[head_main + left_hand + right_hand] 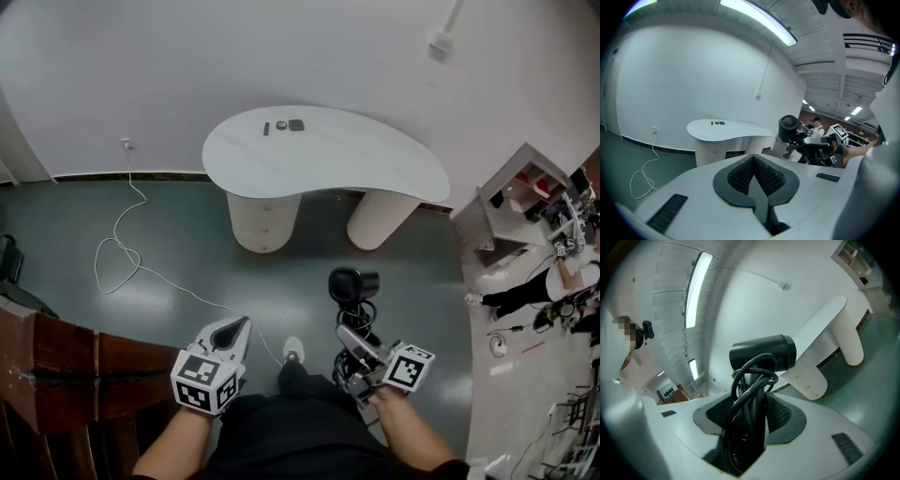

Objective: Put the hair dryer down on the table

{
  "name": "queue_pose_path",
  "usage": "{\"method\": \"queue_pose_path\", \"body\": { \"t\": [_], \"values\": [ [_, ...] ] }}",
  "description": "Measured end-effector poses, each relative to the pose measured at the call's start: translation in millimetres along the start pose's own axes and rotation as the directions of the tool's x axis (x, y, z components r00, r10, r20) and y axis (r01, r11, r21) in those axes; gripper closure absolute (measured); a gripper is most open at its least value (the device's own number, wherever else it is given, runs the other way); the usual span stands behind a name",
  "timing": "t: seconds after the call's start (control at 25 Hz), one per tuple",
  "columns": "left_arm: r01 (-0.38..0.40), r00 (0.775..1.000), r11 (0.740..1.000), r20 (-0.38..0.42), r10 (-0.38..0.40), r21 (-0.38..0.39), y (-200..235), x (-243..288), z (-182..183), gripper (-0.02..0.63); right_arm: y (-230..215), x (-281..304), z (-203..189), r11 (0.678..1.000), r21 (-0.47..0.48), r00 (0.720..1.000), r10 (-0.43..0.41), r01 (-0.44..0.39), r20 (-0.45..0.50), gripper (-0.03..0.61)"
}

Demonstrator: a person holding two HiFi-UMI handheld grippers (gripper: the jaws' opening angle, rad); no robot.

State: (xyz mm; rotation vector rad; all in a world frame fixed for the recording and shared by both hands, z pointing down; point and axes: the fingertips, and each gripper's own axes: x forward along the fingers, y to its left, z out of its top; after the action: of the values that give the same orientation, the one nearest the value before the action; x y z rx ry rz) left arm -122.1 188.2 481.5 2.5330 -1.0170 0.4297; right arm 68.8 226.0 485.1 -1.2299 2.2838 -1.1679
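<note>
While the white table (356,159) stands well apart at twelve o'clock across the green floor (187,225), the black hair dryer (352,284) is held in the air by the right claw (354,339), not yet on the table. Its handle is gripped between the jaws, with a black cord (750,380) wound round it, and the barrel is seen crosswise above the pads. The left claw (232,333) is carried at nine o'clock of the right one; its jaws are pressed together with nothing between them. A few small dark things (295,125) are seen near the table's far edge, at about eleven o'clock. A white cable (117,253) lies looped on the floor at ten o'clock.
</note>
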Motion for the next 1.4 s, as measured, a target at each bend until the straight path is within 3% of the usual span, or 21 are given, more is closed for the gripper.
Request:
{"method": "queue_pose_path", "body": {
  "t": [0.4, 0.84, 1.4],
  "values": [
    [-0.064, 0.998, 0.998, 0.017, 0.063, 0.009, 38, 86, 74, 0.603, -50, 57, 104, 0.999, 0.010, 0.999, 0.032, -0.032, 0.014, 0.383],
    [-0.126, 0.992, 0.991, 0.015, 0.125, 0.038, 58, 158, 124, 0.603, -99, 99, 161, 0.996, 0.015, 0.995, 0.090, -0.090, -0.039, 0.383],
    [-0.162, 0.987, 0.987, -0.008, 0.162, 0.005, 70, 187, 128, 0.603, -128, 120, 168, 0.995, 0.032, 0.987, 0.096, -0.092, -0.127, 0.383]
  ]
}}
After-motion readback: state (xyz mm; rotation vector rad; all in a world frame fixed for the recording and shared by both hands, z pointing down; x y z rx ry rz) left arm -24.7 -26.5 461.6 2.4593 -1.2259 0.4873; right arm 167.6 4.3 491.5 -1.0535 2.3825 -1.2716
